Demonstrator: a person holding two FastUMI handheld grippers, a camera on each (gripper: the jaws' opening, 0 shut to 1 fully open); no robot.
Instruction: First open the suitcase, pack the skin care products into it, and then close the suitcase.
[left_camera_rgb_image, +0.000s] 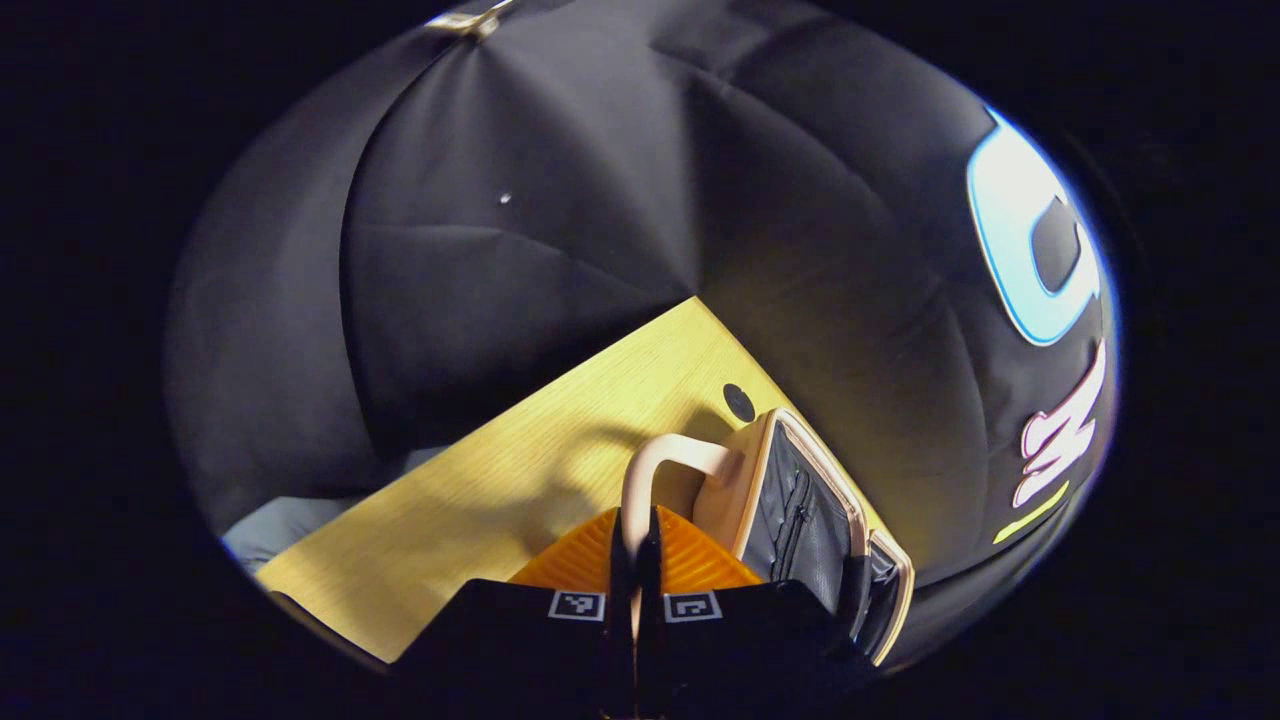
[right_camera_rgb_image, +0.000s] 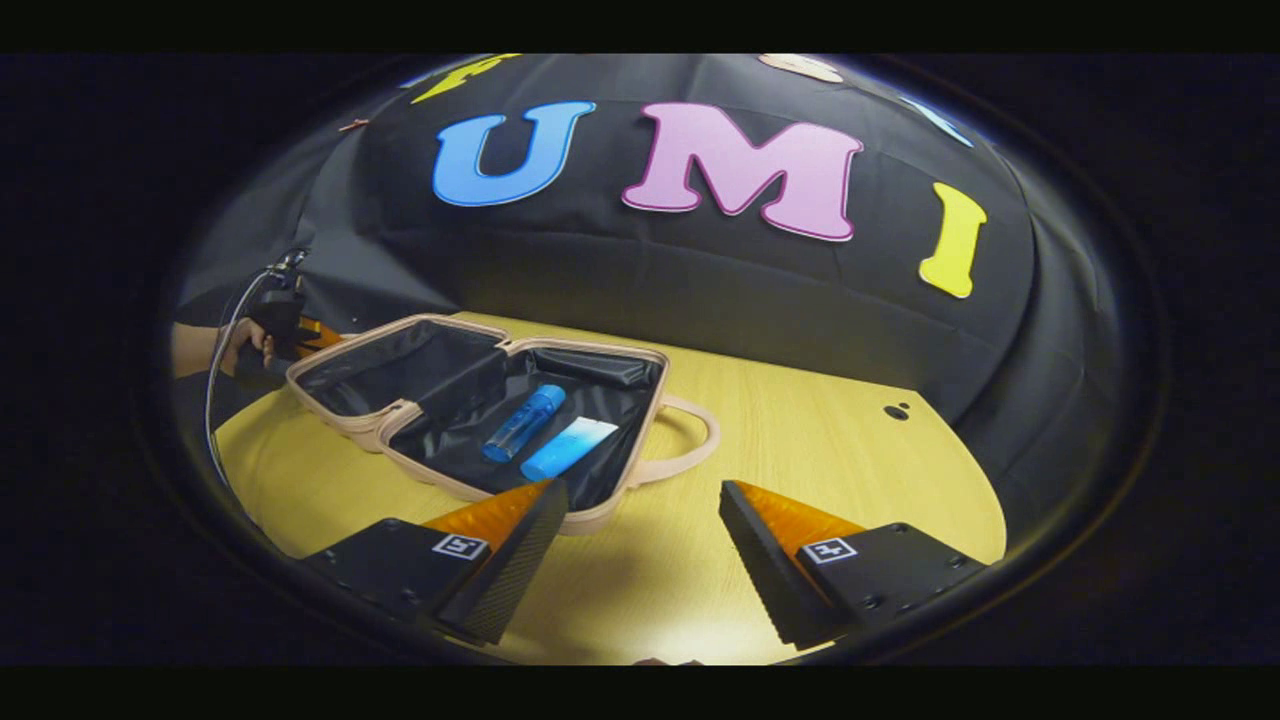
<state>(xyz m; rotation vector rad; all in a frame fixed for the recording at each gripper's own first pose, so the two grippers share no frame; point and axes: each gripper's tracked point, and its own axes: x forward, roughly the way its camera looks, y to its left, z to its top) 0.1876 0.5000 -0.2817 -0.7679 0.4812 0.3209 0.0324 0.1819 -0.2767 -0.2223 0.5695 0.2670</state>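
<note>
A beige suitcase (right_camera_rgb_image: 600, 515) with black lining lies open on the wooden table (right_camera_rgb_image: 820, 440). In its base lie a blue bottle (right_camera_rgb_image: 523, 422) and a blue-and-white tube (right_camera_rgb_image: 568, 447). My right gripper (right_camera_rgb_image: 640, 495) hovers open just in front of the base, with nothing between its fingers. My left gripper (left_camera_rgb_image: 636, 525) is shut on the beige handle (left_camera_rgb_image: 655, 465) of the suitcase lid (left_camera_rgb_image: 800, 500). In the right gripper view that left gripper (right_camera_rgb_image: 290, 335) sits at the lid's far left edge, held by a hand (right_camera_rgb_image: 235, 345).
The base's own handle (right_camera_rgb_image: 690, 440) sticks out to the right of the suitcase. A small dark hole (right_camera_rgb_image: 897, 411) marks the tabletop near the booth's cloth wall. Bare wood stretches right of the suitcase and in front of it.
</note>
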